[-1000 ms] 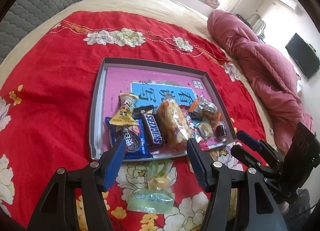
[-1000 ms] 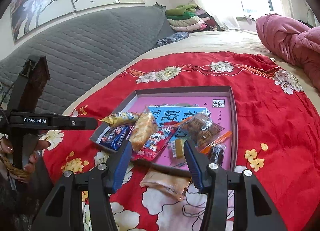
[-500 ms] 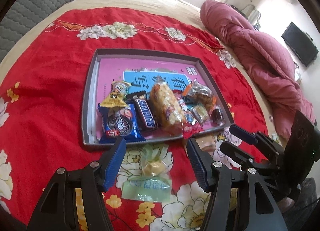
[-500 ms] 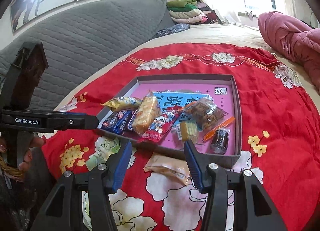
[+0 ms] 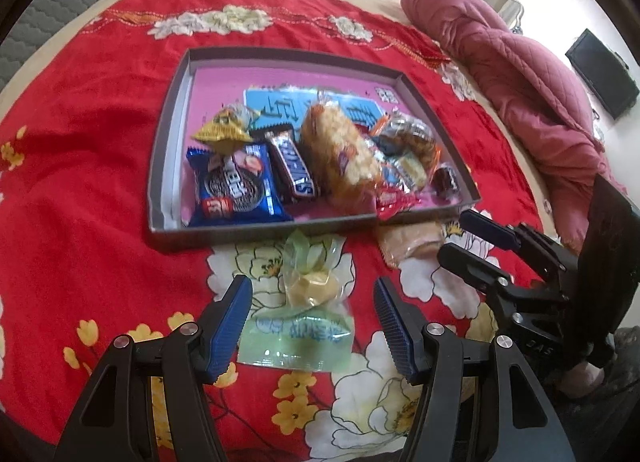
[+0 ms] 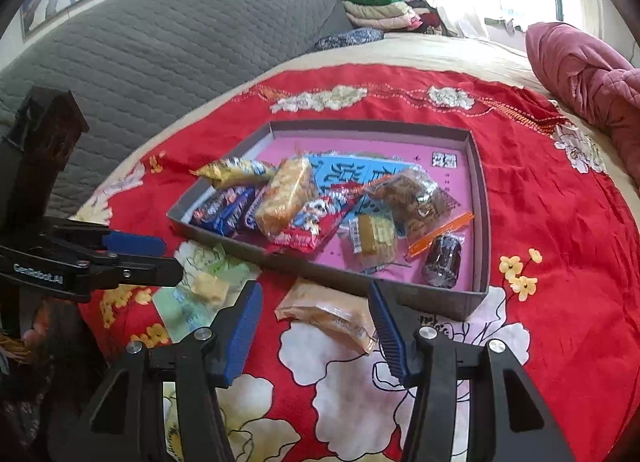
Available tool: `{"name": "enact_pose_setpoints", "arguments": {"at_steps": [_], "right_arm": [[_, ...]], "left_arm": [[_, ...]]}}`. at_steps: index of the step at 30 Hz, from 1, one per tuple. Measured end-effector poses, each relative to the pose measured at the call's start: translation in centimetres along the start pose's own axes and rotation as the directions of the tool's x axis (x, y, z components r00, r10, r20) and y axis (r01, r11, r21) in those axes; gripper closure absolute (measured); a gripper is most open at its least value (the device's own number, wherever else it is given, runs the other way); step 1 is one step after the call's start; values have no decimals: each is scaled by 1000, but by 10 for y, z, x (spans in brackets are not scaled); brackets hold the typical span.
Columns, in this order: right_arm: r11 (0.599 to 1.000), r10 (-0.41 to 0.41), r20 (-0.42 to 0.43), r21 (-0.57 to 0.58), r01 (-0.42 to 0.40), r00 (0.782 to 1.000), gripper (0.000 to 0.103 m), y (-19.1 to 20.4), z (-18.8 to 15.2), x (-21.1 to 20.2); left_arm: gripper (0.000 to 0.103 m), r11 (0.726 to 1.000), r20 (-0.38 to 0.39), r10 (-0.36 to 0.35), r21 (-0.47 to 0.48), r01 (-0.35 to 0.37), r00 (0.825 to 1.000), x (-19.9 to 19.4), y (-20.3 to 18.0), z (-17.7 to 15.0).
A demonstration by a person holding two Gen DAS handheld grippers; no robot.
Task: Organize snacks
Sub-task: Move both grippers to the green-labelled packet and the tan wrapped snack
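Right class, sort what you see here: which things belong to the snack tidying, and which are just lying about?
Job:
shallow box
green packet
tan packet
left gripper
right gripper

Lying about:
pink quilt
folded clothes
grey headboard

black tool (image 5: 312,318) frames, blue ribbed pads (image 5: 394,326), silver screws, "genrobot.ai" marking, seemingly.

Red bedspread (image 5: 80,150) with white and yellow flowers. Grey tray (image 5: 168,166) with pink floor. Blue cookie pack (image 5: 236,186), yellow pack (image 5: 220,130), pale green packet (image 5: 304,326), tan packet (image 6: 332,314), dark round sweet (image 6: 442,260). Black grippers with blue pads (image 5: 232,326). Pink quilt (image 5: 520,74), grey headboard (image 6: 160,70).
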State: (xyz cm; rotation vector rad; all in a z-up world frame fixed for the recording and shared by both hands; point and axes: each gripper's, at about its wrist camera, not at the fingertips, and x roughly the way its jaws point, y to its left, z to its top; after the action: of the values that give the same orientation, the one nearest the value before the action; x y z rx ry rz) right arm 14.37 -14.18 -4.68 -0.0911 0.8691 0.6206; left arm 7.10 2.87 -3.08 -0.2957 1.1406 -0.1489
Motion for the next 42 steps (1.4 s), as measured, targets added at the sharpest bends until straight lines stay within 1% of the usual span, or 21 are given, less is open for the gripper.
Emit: {"name": "enact_pose_setpoints", "arguments": {"at_steps": [7, 13, 15, 17, 23, 28, 33, 38, 42], "right_arm": [[997, -36, -64, -68, 31, 997, 48, 3, -5, 20], [995, -38, -94, -98, 29, 995, 48, 1, -6, 33], [996, -22, -111, -92, 12, 994, 47, 0, -6, 36], [996, -6, -120, -88, -4, 993, 44, 0, -7, 37], [992, 44, -147, -107, -60, 988, 43, 9, -10, 36], [990, 99, -176, -81, -115, 979, 44, 13, -15, 33], [993, 66, -140, -92, -79, 988, 44, 10, -10, 34], [987, 17, -147, -153, -40, 989, 44, 14, -10, 44], [984, 4, -129, -178, -27, 992, 44, 16, -8, 47]], "left_arm": [[38, 1000, -29, -3, -3, 3, 1000, 12, 2, -4], [38, 1000, -49, -5, -6, 5, 999, 19, 4, -7], [38, 1000, -54, -4, -7, 4, 999, 21, 5, -7], [38, 1000, -59, -5, -8, 4, 998, 23, 5, -7], [38, 1000, -73, -9, -11, 8, 997, 29, 7, -7], [38, 1000, -82, -13, -15, 11, 997, 32, 9, -8], [38, 1000, -85, -16, -17, 14, 996, 34, 10, -9], [38, 1000, -86, -22, -19, 20, 996, 37, 11, -8], [38, 1000, -86, -24, -20, 22, 996, 37, 11, -8]]}}
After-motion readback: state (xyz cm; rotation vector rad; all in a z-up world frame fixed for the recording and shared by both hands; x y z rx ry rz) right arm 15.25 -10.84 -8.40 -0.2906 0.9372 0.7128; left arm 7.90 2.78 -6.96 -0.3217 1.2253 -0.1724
